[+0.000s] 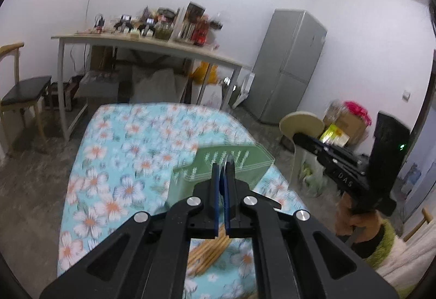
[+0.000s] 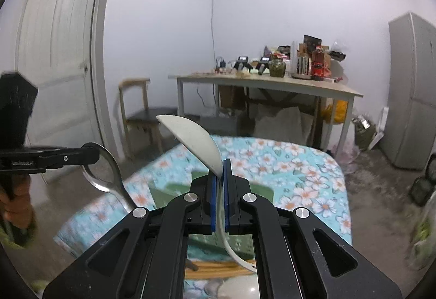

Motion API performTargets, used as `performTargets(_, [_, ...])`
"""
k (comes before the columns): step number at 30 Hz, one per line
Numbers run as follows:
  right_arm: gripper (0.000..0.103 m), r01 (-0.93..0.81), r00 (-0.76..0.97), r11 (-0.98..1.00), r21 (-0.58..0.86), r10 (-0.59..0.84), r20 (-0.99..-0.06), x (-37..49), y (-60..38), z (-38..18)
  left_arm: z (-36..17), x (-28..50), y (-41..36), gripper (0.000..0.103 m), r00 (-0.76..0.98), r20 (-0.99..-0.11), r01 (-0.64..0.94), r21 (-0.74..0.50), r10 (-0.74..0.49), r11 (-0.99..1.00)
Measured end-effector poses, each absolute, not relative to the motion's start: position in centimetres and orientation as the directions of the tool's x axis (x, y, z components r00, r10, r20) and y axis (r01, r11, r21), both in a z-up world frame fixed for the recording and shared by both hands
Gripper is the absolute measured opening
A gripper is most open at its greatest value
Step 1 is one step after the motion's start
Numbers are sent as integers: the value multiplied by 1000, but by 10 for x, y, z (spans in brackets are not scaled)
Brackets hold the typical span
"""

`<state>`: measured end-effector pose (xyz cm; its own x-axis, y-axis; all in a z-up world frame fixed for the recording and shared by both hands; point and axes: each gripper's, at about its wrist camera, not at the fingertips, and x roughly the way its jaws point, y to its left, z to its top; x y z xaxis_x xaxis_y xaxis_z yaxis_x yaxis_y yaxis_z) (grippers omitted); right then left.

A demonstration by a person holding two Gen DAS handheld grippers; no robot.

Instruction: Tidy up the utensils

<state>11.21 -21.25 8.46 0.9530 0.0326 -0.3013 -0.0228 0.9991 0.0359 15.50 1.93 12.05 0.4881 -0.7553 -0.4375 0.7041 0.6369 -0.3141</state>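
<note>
Spoons sit clamped: left claw (image 1: pixel 223 162) grips the metal spoon (image 2: pixel 105 171), right claw (image 2: pixel 220 162) the white spoon (image 2: pixel 194 142), above the green basket (image 1: pixel 245 160).

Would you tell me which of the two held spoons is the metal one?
The shiny metal spoon in the left gripper; the right gripper holds a matte white spoon.

Shiny metal spoon (image 2: pixel 105 171) and cream plastic spoon (image 2: pixel 190 141) aloft above green slotted basket (image 1: pixel 218 165) and wooden chopsticks (image 1: pixel 209 250).

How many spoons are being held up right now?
2: a white spoon in the right gripper, a metal spoon in the left gripper. Others may lie unseen below.
</note>
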Motion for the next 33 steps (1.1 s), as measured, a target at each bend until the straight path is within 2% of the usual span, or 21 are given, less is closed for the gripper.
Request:
performTargets(5, [2, -45, 968, 991, 128, 75, -240, 117, -236, 110, 151, 165, 23, 2, 576, -357, 692, -266, -735, 671])
performTargets(13, [3, -95, 974, 969, 227, 138, -180, 143, -262, 126, 153, 185, 12, 2, 710, -367, 606, -118, -601, 787])
performTargets(24, [3, -103, 948, 929, 356, 200, -246, 178, -276, 94, 114, 214, 3, 2, 721, -461, 539, -99, -518, 837])
performTargets(33, [3, -90, 940, 915, 393, 208, -269, 184, -283, 73, 94, 221, -19, 2, 741, -475, 530, -22, -475, 848])
